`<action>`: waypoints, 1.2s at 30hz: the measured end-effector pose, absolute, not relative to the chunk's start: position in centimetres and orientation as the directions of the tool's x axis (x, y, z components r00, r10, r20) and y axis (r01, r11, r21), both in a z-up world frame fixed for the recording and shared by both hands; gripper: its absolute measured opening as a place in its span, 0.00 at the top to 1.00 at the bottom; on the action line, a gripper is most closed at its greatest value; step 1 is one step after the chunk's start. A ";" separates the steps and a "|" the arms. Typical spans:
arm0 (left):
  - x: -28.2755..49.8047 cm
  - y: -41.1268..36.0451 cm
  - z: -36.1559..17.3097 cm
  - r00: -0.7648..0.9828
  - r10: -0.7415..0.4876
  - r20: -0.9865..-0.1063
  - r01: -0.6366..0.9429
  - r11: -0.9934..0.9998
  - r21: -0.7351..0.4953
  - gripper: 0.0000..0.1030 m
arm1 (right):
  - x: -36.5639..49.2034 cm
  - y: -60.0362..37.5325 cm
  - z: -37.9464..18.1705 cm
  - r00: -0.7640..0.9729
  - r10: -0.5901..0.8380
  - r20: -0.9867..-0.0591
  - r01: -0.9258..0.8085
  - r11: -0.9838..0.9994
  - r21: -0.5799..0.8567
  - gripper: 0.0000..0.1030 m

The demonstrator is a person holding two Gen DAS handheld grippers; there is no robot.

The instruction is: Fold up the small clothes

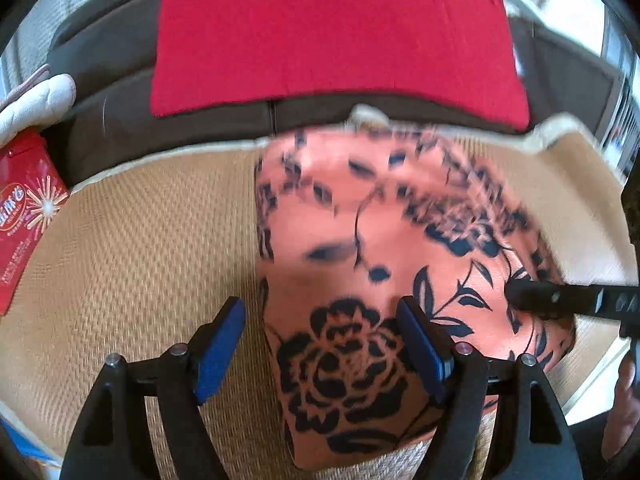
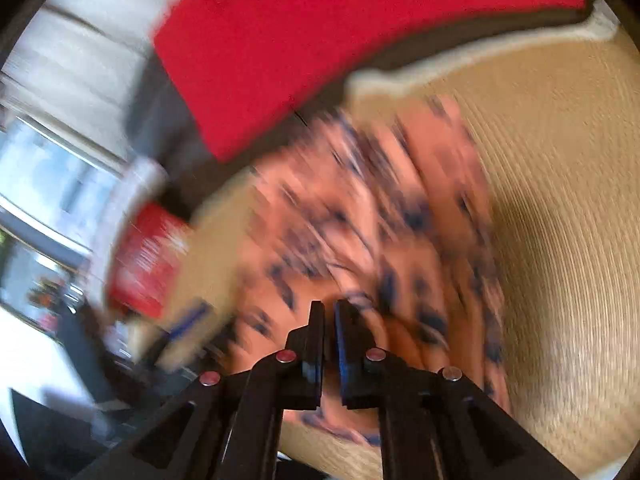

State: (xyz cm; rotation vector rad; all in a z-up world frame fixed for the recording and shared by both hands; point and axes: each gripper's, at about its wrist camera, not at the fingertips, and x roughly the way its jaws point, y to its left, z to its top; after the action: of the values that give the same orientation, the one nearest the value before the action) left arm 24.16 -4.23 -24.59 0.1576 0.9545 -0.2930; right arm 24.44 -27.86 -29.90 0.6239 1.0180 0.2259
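Salmon-pink floral garment [image 1: 384, 264] lying on a tan woven mat [image 1: 132, 240], seen from both wrist cameras.

The right wrist view is heavily smeared, so the garment's print [image 2: 360, 248] and edges cannot be read there, and whether any cloth is caught between the right gripper [image 2: 329, 316] fingers cannot be told; its jaws stand nearly together. In the left wrist view the garment's near end is cut off by the frame and partly covered by the left gripper [image 1: 320, 320], whose blue-padded jaws stand wide apart above the black rose print, holding nothing. The garment's long axis runs from the near edge away toward a folded red cloth [image 1: 336, 32] on a dark sofa seat [image 1: 120, 128]. A red printed packet [image 1: 28, 216] lies at the mat's left edge, partly cropped.
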 end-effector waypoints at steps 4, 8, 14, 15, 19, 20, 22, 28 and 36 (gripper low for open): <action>23.8 -4.3 -25.1 0.557 -0.153 -0.817 0.294 0.955 0.022 0.21 | 24.3 -28.3 -29.8 0.506 0.459 -0.730 0.123 0.800 0.588 0.94; 23.8 -4.4 -25.2 0.560 -0.160 -0.813 0.308 0.951 0.025 0.21 | 25.6 -29.4 -27.0 0.571 0.448 -0.688 0.116 0.786 0.608 0.91; 23.8 -5.2 -25.3 0.557 -0.157 -0.816 0.330 0.943 0.044 0.21 | 32.3 -29.0 -24.6 0.640 0.401 -0.655 0.100 0.802 0.589 0.92; 23.9 -5.0 -25.2 0.551 -0.165 -0.818 0.332 0.943 0.034 0.21 | 33.8 -29.5 -25.4 0.638 0.413 -0.650 0.120 0.780 0.614 0.92; 24.8 -4.6 -25.6 0.528 -0.197 -0.826 0.338 0.941 -0.009 0.20 | 36.6 -31.5 -30.1 0.624 0.359 -0.694 0.245 0.753 0.610 0.97; 24.9 -4.5 -25.7 0.524 -0.203 -0.827 0.339 0.941 -0.016 0.20 | 36.6 -32.2 -31.2 0.635 0.395 -0.664 0.246 0.711 0.658 0.99; 25.0 -4.4 -25.7 0.518 -0.212 -0.829 0.338 0.941 -0.029 0.19 | 35.6 -33.1 -31.1 0.659 0.423 -0.622 0.240 0.665 0.707 0.99; 24.8 -3.3 -24.6 0.527 -0.250 -0.812 0.333 0.940 -0.073 0.19 | 31.9 -32.2 -26.8 0.690 0.346 -0.636 0.205 0.750 0.630 0.92; 23.8 -4.6 -25.3 0.599 -0.132 -0.790 0.293 0.954 0.062 0.15 | 26.7 -26.9 -26.5 0.598 0.248 -0.762 0.179 0.885 0.429 0.92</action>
State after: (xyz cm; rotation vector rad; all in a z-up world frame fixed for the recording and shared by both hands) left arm 23.84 -4.63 -25.28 0.1933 0.8971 -0.2480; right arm 26.66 -26.87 -26.48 0.5006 0.9400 0.0419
